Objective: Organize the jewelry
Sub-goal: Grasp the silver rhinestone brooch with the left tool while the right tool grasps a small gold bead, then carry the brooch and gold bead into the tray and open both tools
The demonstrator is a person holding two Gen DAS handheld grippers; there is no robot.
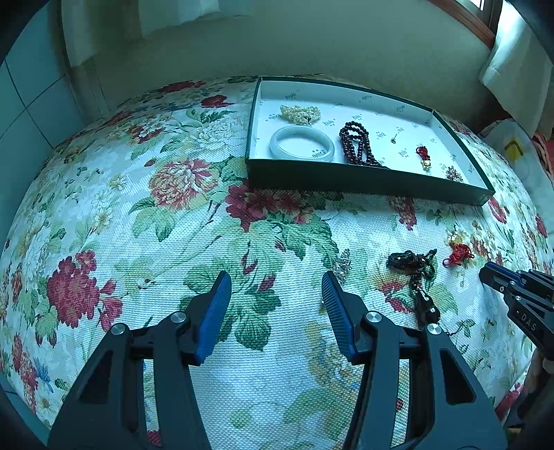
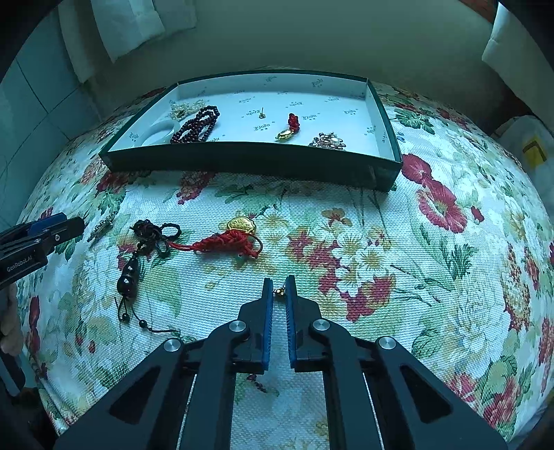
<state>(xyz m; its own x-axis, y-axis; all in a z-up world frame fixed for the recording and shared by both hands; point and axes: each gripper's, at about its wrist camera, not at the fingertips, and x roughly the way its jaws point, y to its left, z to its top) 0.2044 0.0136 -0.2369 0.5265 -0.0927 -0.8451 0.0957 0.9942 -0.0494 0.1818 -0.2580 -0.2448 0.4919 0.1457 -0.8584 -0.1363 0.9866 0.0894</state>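
My right gripper (image 2: 279, 285) is shut on a tiny gold earring (image 2: 278, 293), pinched at its fingertips just over the floral cloth. My left gripper (image 1: 276, 289) stands open above the cloth with nothing between its fingers. A silver clasp piece (image 1: 342, 264) lies just off its right fingertip. Also on the cloth are a black cord pendant with dark beads (image 2: 138, 256) and a red knot with a gold charm (image 2: 239, 235). The dark green tray (image 2: 242, 161) at the back holds a jade bangle (image 1: 301, 145), pearls (image 1: 297, 114), dark red beads (image 1: 356, 145) and several small pieces.
The floral cloth (image 2: 398, 242) covers the whole table, which drops away at its rounded edges. A wall and pale curtains (image 1: 104, 27) stand behind the tray. A person's hand (image 2: 8, 329) shows at the left edge in the right wrist view.
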